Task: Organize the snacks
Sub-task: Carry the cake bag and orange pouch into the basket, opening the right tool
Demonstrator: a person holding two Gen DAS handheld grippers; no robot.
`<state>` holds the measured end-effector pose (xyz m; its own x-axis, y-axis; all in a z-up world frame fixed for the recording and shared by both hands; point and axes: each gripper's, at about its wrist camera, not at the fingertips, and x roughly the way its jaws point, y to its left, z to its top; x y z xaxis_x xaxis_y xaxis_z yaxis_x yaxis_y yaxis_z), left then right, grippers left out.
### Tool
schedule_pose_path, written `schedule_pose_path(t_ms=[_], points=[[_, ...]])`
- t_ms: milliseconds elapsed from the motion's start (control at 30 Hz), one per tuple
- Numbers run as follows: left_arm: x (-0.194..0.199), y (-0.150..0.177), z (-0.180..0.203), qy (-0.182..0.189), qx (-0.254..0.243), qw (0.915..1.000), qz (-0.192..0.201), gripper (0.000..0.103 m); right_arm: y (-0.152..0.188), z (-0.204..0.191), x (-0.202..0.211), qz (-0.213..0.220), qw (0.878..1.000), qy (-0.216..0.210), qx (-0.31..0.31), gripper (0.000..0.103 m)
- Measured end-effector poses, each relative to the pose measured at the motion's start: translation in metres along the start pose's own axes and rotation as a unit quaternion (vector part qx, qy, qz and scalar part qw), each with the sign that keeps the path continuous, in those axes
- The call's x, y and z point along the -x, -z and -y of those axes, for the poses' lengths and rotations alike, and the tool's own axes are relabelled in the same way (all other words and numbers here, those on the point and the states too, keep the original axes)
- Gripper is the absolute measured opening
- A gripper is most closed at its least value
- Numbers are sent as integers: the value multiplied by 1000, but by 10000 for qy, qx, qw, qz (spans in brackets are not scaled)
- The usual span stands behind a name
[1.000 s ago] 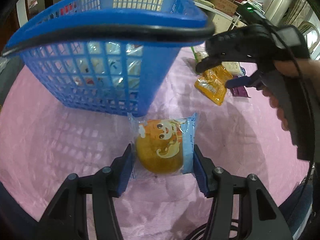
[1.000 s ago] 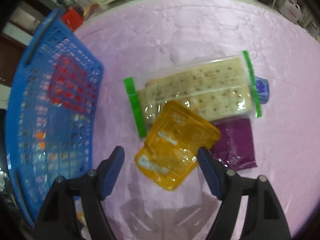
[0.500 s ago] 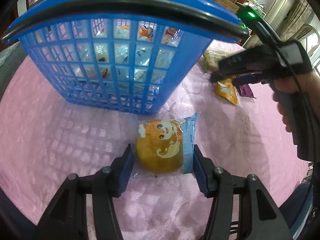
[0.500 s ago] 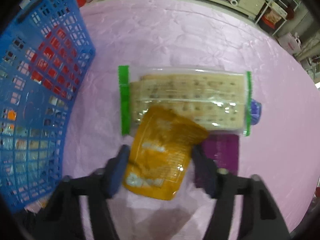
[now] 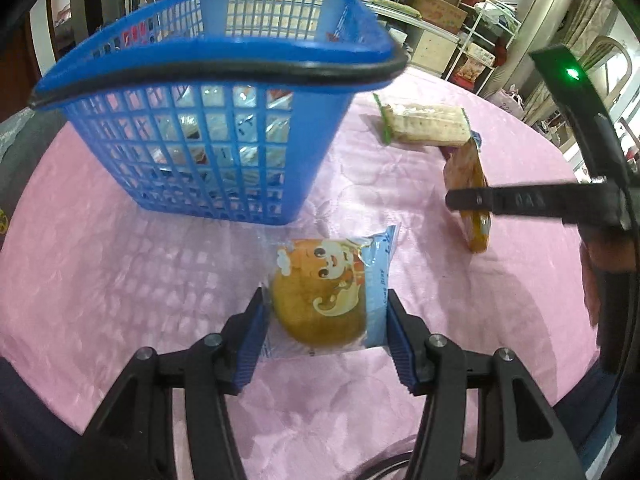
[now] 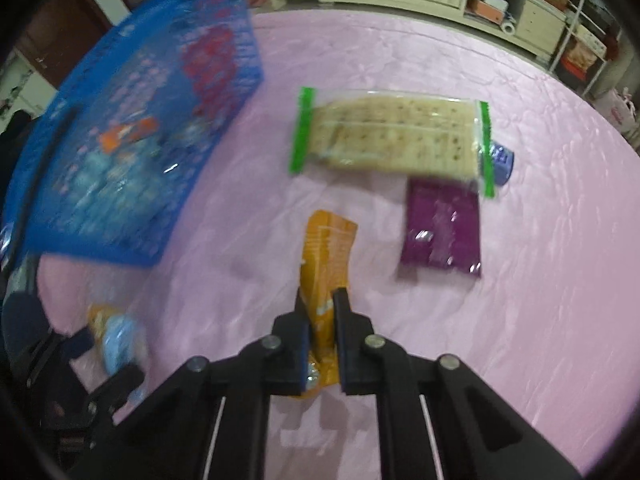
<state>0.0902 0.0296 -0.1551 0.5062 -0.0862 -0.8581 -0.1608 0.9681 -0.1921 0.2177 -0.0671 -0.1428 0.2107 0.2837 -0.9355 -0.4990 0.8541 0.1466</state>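
Note:
My left gripper (image 5: 325, 330) is shut on a wrapped round bun (image 5: 326, 304) with a cartoon on its blue-edged wrapper, held in front of the blue mesh basket (image 5: 208, 128), which holds several snack packs. My right gripper (image 6: 322, 312) is shut on an orange snack pouch (image 6: 326, 264) and holds it edge-up above the pink tablecloth. In the left wrist view the right gripper (image 5: 472, 200) and the pouch (image 5: 470, 196) hang to the right of the basket. The basket (image 6: 132, 136) is at the left in the right wrist view.
A clear cracker pack with green ends (image 6: 396, 136) lies on the pink tablecloth (image 6: 540, 280), with a purple packet (image 6: 442, 228) just in front of it and a small blue item (image 6: 502, 160) at its right end. Shelves and furniture stand beyond the table.
My right gripper has closed on the orange pouch and lifted it off the crackers and the purple packet. My left gripper, still holding the bun, has drawn back a little from the basket.

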Motion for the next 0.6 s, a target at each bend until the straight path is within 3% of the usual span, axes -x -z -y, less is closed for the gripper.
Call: schedule_pose_path(t_ms=[133, 267, 400, 600], points=[[10, 0, 8, 6, -84, 9999, 81, 53, 12, -6, 16, 143, 9996, -195, 168, 14], [21, -4, 12, 237, 59, 9996, 119, 53, 26, -25, 44, 344, 9983, -341, 322, 14], [37, -8, 21, 272, -232, 9991, 231, 53, 52, -31, 92, 619, 9962, -490, 378, 14], [70, -19, 28, 188, -803, 9949, 581, 53, 47, -72, 119, 937, 9916, -656, 611, 14]])
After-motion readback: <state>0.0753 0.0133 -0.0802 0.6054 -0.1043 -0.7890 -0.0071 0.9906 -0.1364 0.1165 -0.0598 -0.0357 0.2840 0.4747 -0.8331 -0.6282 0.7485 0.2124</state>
